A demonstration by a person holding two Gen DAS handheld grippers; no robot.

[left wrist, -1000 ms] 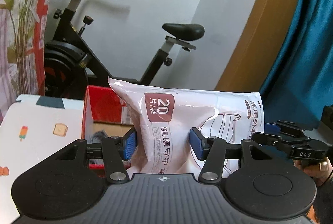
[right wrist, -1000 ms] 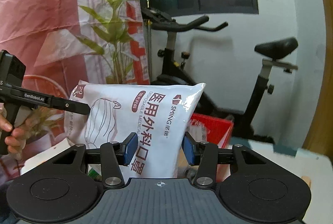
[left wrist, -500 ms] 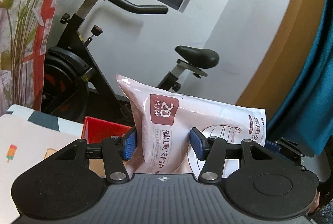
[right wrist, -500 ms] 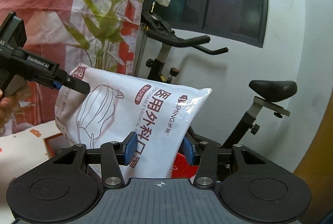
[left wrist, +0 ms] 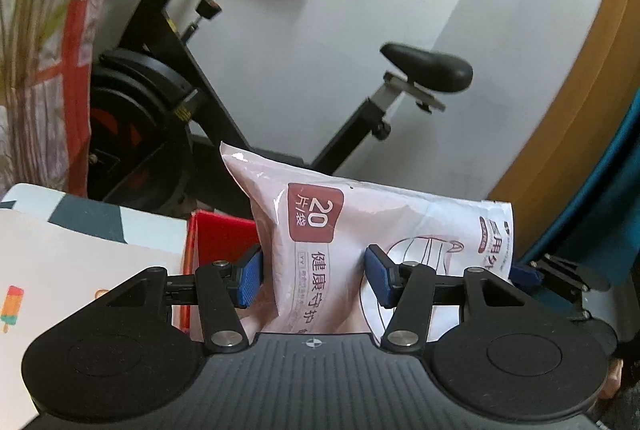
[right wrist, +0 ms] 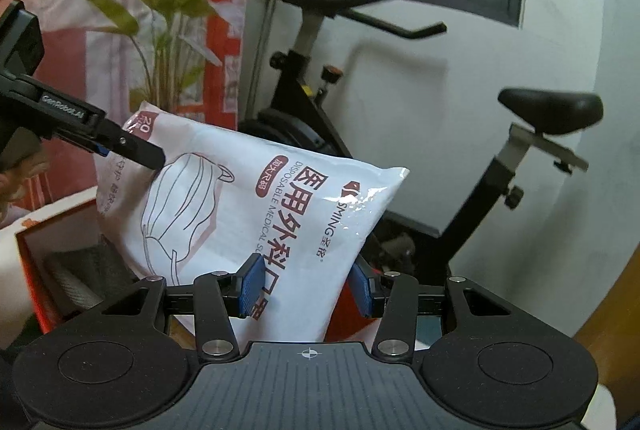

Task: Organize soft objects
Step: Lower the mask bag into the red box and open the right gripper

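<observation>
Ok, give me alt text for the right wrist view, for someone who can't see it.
A white bag of disposable medical masks is held at one end by the right gripper and at the far end by the left gripper, above an open red box. An exercise bike stands behind.

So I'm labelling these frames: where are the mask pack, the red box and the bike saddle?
mask pack [right wrist: 256, 214], right wrist view, printed front.
red box [left wrist: 218, 236], left wrist view, inner wall.
bike saddle [left wrist: 428, 64], left wrist view, top of seat.
</observation>
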